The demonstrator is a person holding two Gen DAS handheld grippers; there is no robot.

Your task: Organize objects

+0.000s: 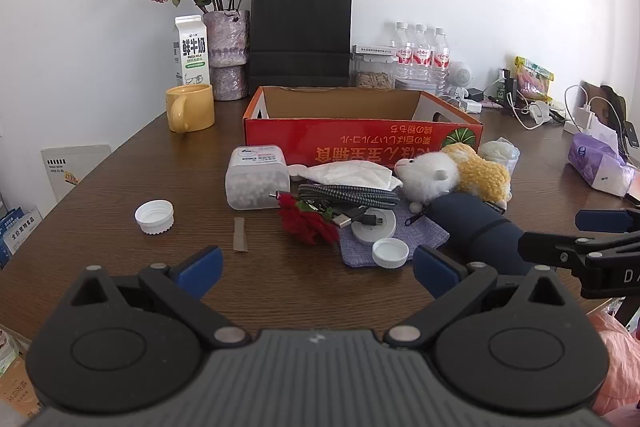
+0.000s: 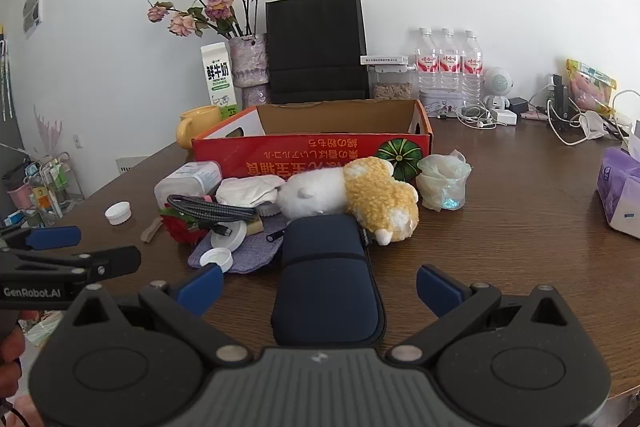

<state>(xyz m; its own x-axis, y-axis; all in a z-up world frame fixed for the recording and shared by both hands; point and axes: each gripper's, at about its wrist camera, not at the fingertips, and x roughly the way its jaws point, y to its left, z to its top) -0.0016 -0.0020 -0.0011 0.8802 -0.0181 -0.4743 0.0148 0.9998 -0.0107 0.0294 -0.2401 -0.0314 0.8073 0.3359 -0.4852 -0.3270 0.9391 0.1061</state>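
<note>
A red cardboard box stands open-topped on the brown table. In front of it lies a heap: a white and yellow plush toy, a navy zip case, a braided cable, a red fabric flower, a clear swab container, a crumpled tissue and a purple cloth pouch. Two white caps lie loose. My left gripper is open over bare table. My right gripper is open, its pads either side of the navy case without touching it.
Behind the box stand a yellow mug, a milk carton, a vase of dried roses, a black paper bag and water bottles. A cup stuffed with plastic, a tissue pack and chargers sit to the right.
</note>
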